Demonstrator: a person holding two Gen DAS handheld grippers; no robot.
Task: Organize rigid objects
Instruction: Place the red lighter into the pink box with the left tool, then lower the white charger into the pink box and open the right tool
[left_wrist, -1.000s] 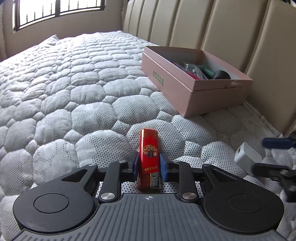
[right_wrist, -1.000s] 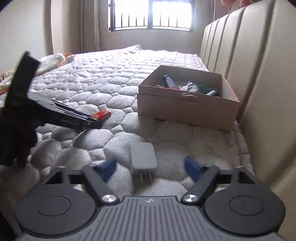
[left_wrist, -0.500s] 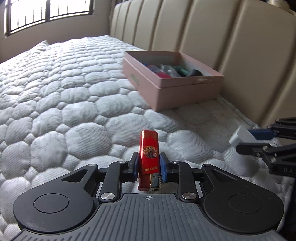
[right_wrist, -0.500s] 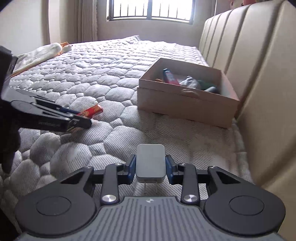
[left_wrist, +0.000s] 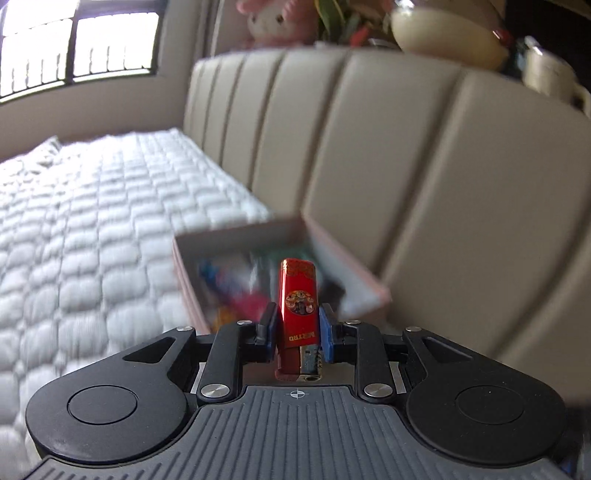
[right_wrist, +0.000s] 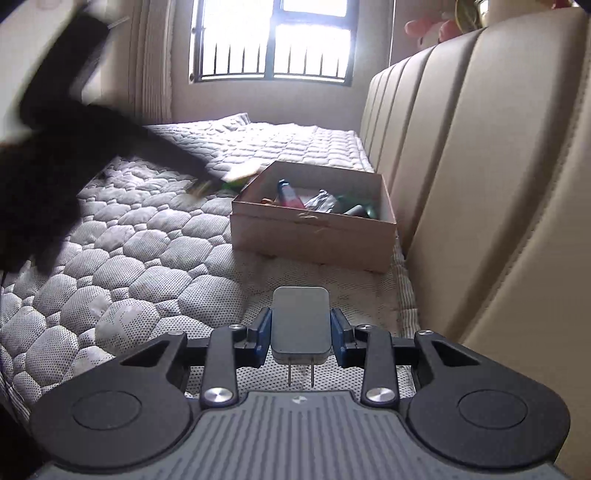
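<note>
My left gripper (left_wrist: 295, 325) is shut on a red lighter (left_wrist: 298, 295) and holds it in the air just before the open pink box (left_wrist: 362, 275), whose contents are blurred. My right gripper (right_wrist: 300, 330) is shut on a grey plug adapter (right_wrist: 300, 319), prongs toward the camera, held above the quilted mattress (right_wrist: 155, 258). The box (right_wrist: 314, 240) stands ahead of it against the headboard and holds several small items. The left gripper shows as a dark blur (right_wrist: 207, 184) near the box's left corner.
The padded beige headboard (right_wrist: 480, 184) runs along the right side, close to the box. A barred window (right_wrist: 273, 40) is at the far end. Plush toys and a mug (left_wrist: 546, 74) sit on top of the headboard.
My left gripper has lifted the lighter and swung toward the box, which now looms close. My right gripper has raised the adapter off the mattress, still shut on it.
</note>
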